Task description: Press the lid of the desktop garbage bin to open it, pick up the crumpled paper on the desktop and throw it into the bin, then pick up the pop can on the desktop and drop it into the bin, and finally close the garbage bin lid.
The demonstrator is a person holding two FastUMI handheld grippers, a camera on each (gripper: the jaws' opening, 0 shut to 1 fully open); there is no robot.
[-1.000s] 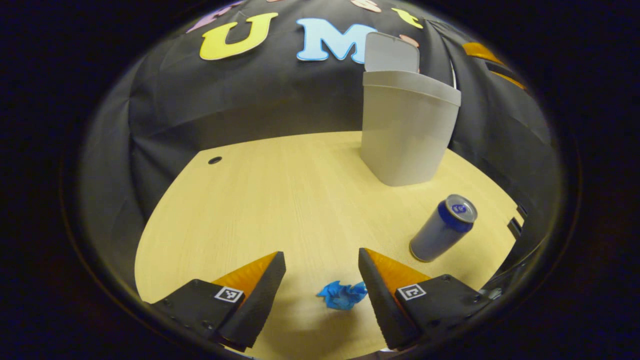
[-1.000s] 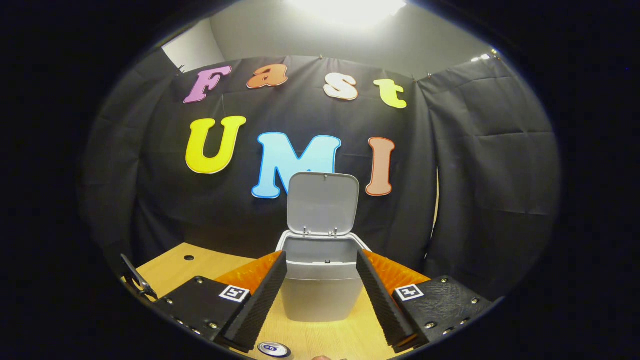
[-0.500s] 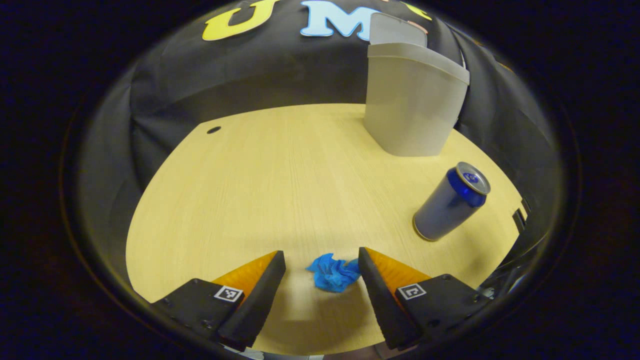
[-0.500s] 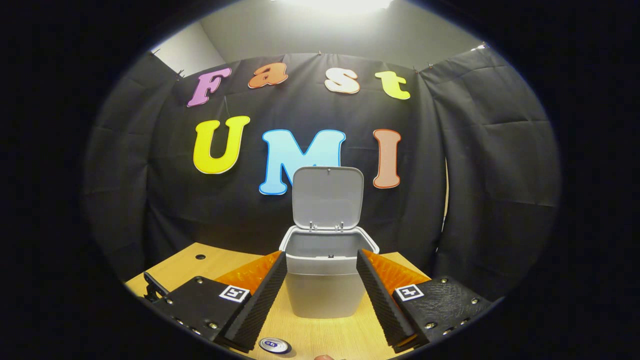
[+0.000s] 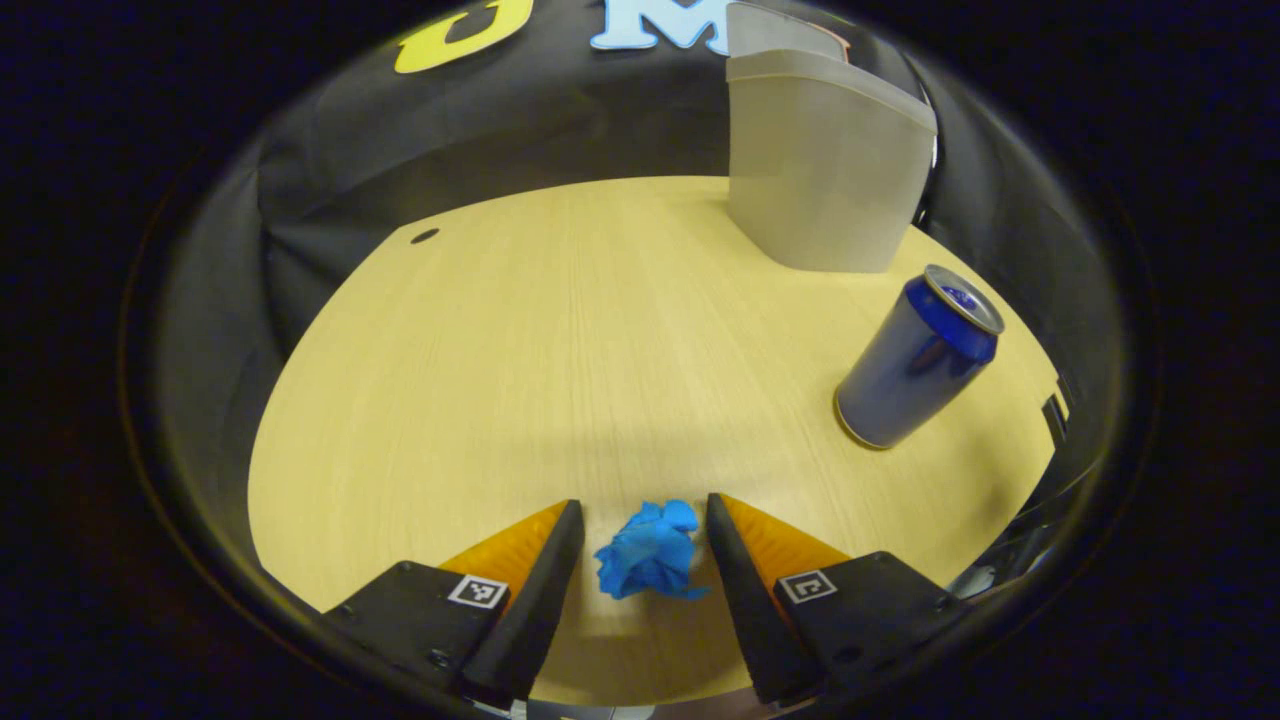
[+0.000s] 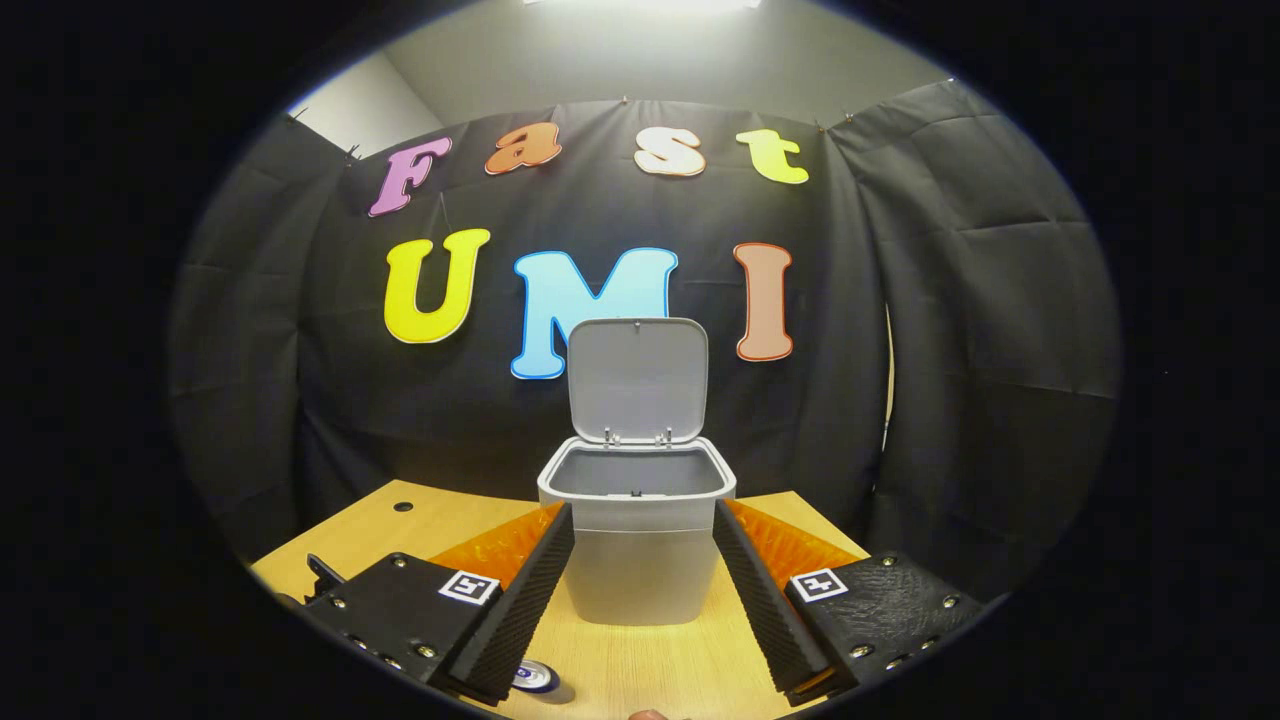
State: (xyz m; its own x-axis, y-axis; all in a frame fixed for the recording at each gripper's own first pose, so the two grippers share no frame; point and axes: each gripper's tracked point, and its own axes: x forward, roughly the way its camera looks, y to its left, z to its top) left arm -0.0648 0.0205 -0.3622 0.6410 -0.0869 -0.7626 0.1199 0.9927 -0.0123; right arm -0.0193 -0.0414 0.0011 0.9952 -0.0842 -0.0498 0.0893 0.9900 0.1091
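Crumpled paper (image 5: 648, 551) lies on tabletop (image 5: 560, 340) between spread fingers of left tool (image 5: 640, 545), untouched; right tool (image 6: 640, 560) spread, farther off.

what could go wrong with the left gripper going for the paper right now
The crumpled paper sits between the open left gripper fingers with gaps on both sides; it is light, so one finger touching first may nudge it away. On the way to the open bin, the upright pop can nearby could get knocked over.
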